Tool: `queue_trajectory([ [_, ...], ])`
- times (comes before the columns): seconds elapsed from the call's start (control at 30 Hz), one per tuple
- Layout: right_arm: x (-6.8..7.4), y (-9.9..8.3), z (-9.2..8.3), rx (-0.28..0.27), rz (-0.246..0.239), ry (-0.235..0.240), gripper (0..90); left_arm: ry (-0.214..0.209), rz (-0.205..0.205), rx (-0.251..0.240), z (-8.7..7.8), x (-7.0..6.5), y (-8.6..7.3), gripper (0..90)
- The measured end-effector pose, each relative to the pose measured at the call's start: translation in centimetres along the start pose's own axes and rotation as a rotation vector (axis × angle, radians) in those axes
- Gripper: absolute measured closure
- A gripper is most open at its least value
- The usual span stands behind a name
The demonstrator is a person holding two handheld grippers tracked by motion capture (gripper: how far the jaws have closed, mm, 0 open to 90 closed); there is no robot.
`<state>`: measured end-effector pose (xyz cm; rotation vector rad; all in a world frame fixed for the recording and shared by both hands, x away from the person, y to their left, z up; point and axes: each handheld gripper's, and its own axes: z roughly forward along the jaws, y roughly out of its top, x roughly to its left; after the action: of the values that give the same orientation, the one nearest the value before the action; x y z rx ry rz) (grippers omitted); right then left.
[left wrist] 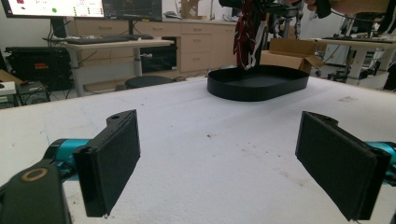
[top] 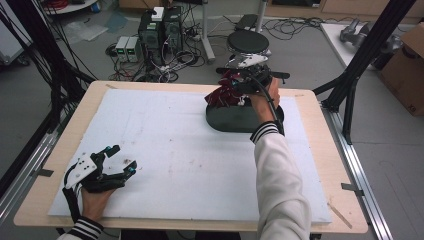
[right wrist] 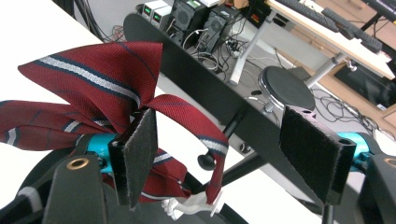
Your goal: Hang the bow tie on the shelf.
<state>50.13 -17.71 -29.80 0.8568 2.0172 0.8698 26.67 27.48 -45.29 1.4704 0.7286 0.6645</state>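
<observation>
From the high view, the right gripper (top: 239, 89) hangs above the black oval tray (top: 227, 121) at the far side of the worktop (top: 175, 150), with the red striped tie (top: 220, 92) bunched at its tip over the tray. The left gripper (top: 120, 160) rests near the front left corner, jaws spread wide with nothing between them.

In the left gripper view, both black pads stand far apart over bare white surface; the tray (left wrist: 257, 84) sits ahead with the tie (left wrist: 243, 35) dangling over it.

In the right gripper view, the jaws stand open; the tie (right wrist: 98, 88) drapes over one pad, the other pad is clear of the cloth.
</observation>
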Motion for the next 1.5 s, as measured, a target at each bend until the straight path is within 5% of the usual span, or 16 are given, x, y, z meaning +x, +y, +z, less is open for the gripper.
queue_trajectory([
  [0.97, 1.2, -0.7, 0.8, 0.048, 0.005, 0.007, 22.8, -0.003, 0.001, 0.001, 0.0, 0.0, 0.0, 14.2],
  [1.27, 1.1, -1.1, 0.9, 0.090, 0.037, 0.031, 20.9, -0.004, 0.002, 0.002, 0.0, 0.0, 0.0, 14.2],
  [1.5, 1.0, -2.3, 0.7, 0.067, 0.068, 0.042, 20.8, -0.003, 0.002, 0.002, 0.0, 0.0, 0.0, 14.2],
])
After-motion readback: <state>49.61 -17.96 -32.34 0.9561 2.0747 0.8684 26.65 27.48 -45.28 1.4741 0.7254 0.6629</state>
